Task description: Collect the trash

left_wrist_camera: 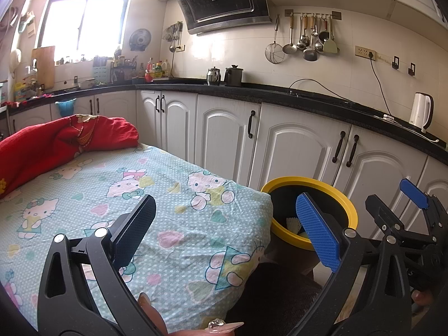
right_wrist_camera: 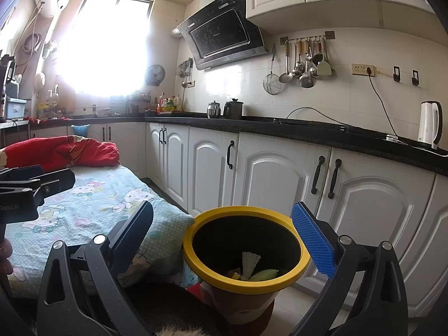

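Yellow-rimmed bin (right_wrist_camera: 246,247) sitting directly ahead-below right hand-held gripper (right_wrist_camera: 224,240), fingers spread, empty; left hand-held gripper (left_wrist_camera: 226,229) likewise released, bin lying toward its right finger.

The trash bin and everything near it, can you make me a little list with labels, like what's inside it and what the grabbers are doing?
bin: yellow-rimmed bin on the floor beside the table
inside bin: a white shuttlecock and some yellowish scraps
table: covered with a cartoon cat cloth, no trash seen on it
red blanket: bunched at the far end
left gripper: open, holding nothing
right gripper: open above the bin, holding nothing
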### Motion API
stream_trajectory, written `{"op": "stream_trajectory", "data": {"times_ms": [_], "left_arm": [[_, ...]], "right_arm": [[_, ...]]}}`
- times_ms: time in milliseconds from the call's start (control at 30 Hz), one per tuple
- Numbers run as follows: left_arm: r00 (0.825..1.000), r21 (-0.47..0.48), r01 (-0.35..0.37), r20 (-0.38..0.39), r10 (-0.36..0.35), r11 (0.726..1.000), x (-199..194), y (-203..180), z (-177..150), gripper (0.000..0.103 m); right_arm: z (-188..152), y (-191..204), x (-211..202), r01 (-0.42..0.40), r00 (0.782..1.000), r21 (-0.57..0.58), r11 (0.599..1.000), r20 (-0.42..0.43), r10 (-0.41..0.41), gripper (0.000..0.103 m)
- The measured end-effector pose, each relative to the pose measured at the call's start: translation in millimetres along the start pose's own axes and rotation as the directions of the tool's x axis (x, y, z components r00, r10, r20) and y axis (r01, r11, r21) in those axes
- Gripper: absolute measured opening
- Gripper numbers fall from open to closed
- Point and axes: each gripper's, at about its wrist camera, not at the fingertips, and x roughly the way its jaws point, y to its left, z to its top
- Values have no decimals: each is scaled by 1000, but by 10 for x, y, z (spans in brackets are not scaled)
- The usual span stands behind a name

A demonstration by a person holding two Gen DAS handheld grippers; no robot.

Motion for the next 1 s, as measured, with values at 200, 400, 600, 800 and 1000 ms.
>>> {"op": "stream_trajectory", "data": {"times_ms": [200,400,600,800,1000], "left_arm": [[1000,0,-1,-3,1,1000,4,-6,-3,92],[1000,1,-7,-6,7,1000,12,-2,4,92],[1000,-7,6,-29,-6,1000,30,17,-7,92],[996,-87,-16,-88,8,996,22,287,21,92],[957,-189,-276,-148,250,943,-424,1422,24,92]], "right_arm": [[-2,-2,0,0,1000,0,1000,0,0,97],[8,12,16,-1,1000,3,1000,-3,1,97],[6,56,53,-10,1000,5,1000,-24,10,97],[105,233,202,-86,992,7,996,-87,87,97],[411,1465,350,-421,900,-40,906,-141,413,97]]}}
